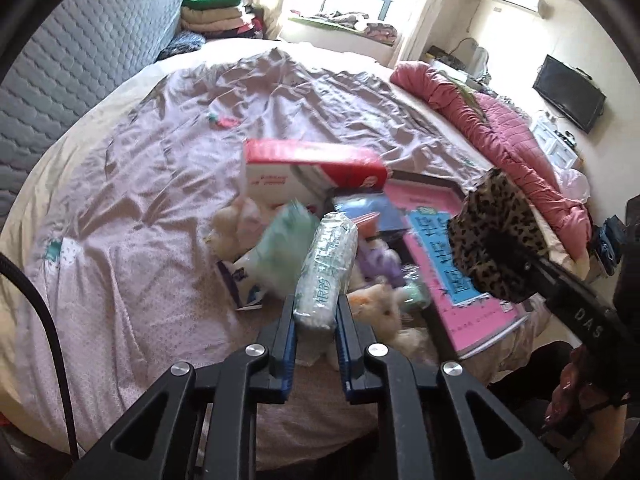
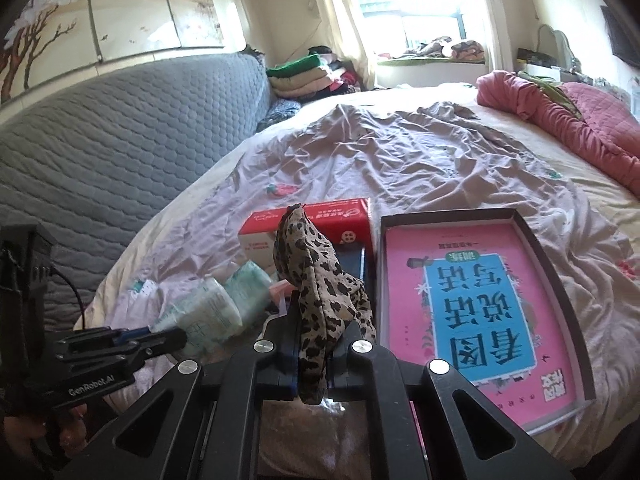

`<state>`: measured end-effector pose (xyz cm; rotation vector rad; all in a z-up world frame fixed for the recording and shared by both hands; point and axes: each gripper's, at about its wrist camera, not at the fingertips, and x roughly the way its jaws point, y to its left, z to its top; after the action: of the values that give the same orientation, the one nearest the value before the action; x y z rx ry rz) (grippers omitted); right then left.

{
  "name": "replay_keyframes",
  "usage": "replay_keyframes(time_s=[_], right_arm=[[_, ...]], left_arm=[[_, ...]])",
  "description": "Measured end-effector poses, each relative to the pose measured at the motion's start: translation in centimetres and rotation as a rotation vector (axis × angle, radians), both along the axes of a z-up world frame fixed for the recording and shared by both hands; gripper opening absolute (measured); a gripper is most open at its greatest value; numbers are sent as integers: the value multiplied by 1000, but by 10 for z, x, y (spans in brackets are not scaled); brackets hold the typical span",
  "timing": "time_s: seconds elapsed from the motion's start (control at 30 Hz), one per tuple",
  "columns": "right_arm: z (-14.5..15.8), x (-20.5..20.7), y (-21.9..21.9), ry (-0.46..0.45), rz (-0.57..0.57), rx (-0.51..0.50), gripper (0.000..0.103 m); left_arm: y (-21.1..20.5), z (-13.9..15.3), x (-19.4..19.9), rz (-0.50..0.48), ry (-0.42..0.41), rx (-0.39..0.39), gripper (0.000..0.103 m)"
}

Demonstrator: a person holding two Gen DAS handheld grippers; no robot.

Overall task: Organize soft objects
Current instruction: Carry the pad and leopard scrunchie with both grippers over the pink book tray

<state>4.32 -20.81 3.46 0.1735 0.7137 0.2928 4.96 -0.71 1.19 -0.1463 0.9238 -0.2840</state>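
Observation:
My left gripper (image 1: 316,312) is shut on a clear-wrapped tissue pack (image 1: 326,268) and holds it above a pile of soft things on the bed. In the pile lie a mint green pack (image 1: 280,248), a purple plush (image 1: 382,260) and a cream plush toy (image 1: 380,308). My right gripper (image 2: 320,328) is shut on a leopard-print cloth (image 2: 320,280), which stands up between its fingers. That cloth (image 1: 496,236) hangs at the right of the left wrist view and hides the right fingertips there. The left gripper (image 2: 160,338) with its tissue pack (image 2: 204,312) shows low on the left of the right wrist view.
A red and white box (image 2: 320,220) sits behind the pile. To its right a dark shallow box (image 2: 560,280) holds a pink and blue book (image 2: 472,300). The bed has a wrinkled lilac sheet (image 1: 160,200), a pink quilt (image 1: 500,132) along the right and a grey padded headboard (image 2: 120,140) at the left.

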Motion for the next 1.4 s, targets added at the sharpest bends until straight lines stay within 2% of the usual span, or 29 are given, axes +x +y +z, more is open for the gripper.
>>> replay_keyframes(time_s=[0.4, 0.6, 0.83, 1.0, 1.4], right_arm=[[25, -26, -54, -51, -100, 43, 9], [21, -32, -93, -48, -190, 46, 9], [1, -33, -132, -1, -296, -22, 8], [-19, -28, -146, 42, -327, -77, 8], [-63, -10, -158, 133, -369, -218, 10]], left_arm=[[-66, 38, -6, -89, -73, 6, 17], [-106, 38, 0, -153, -68, -2, 17], [-155, 16, 10, -228, -16, 14, 18], [-181, -8, 18, -268, 33, 39, 17], [-211, -55, 26, -318, 111, 102, 18]])
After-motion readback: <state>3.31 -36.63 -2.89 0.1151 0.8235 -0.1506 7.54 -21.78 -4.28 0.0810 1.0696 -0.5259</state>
